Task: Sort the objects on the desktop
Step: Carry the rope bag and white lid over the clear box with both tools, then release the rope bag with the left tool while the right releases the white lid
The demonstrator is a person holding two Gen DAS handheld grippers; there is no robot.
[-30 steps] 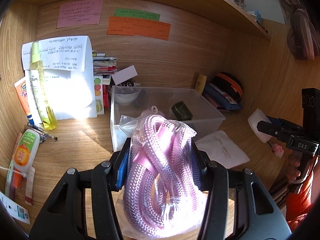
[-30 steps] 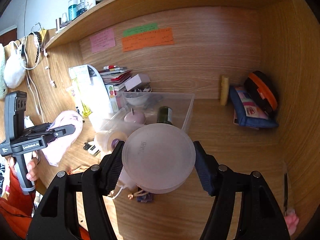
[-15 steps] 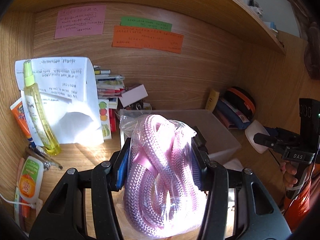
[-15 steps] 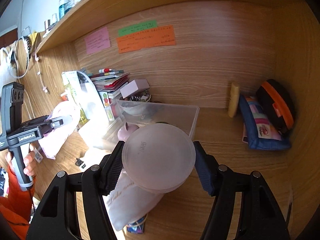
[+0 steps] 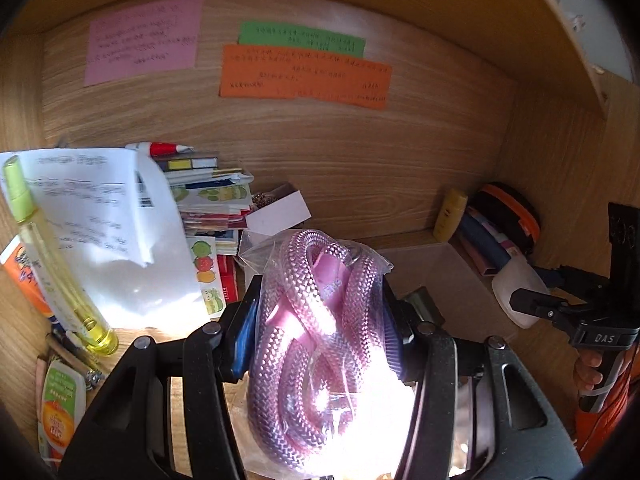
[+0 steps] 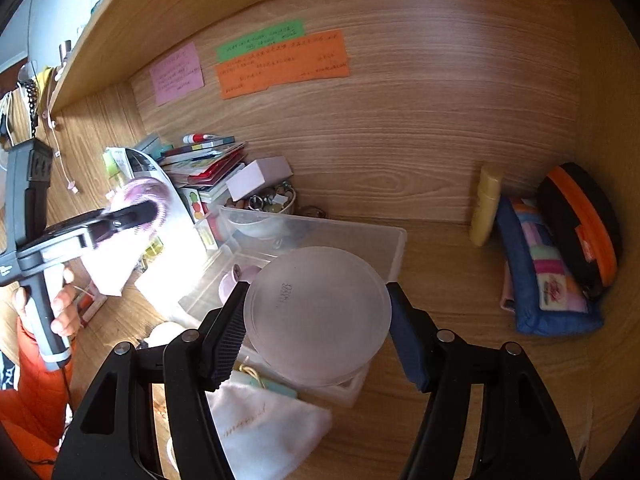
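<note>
While sunlight glares across a cluttered wooden desk, the left gripper (image 5: 320, 312) stays out of it, its pads clamped on a bagged coil of pink rope (image 5: 320, 320) that stands upright between the fingers, raised off the desk. Beyond the rope and to its left, a white sheet of paper (image 5: 100, 216) leans against a stack of books (image 5: 208, 192), with a yellow spray bottle (image 5: 52, 256) in front of the sheet. Coloured notes, among them an orange note (image 5: 304, 76), are stuck on the back panel above.

The right gripper (image 6: 316, 316) is closed on a round frosted lid (image 6: 318, 312), held flat-face toward the camera between both pads. Just behind and below the lid sits a clear plastic bin (image 6: 360, 236), holding a white bowl (image 6: 252, 224) at its far end. A white cloth pouch (image 6: 260, 424) lies on the desk below the left finger. Farther right, a blue pouch (image 6: 536, 280) and a black-and-orange case (image 6: 580, 220) rest against the side wall, with a yellow tube (image 6: 486, 204) standing beside them.
</note>
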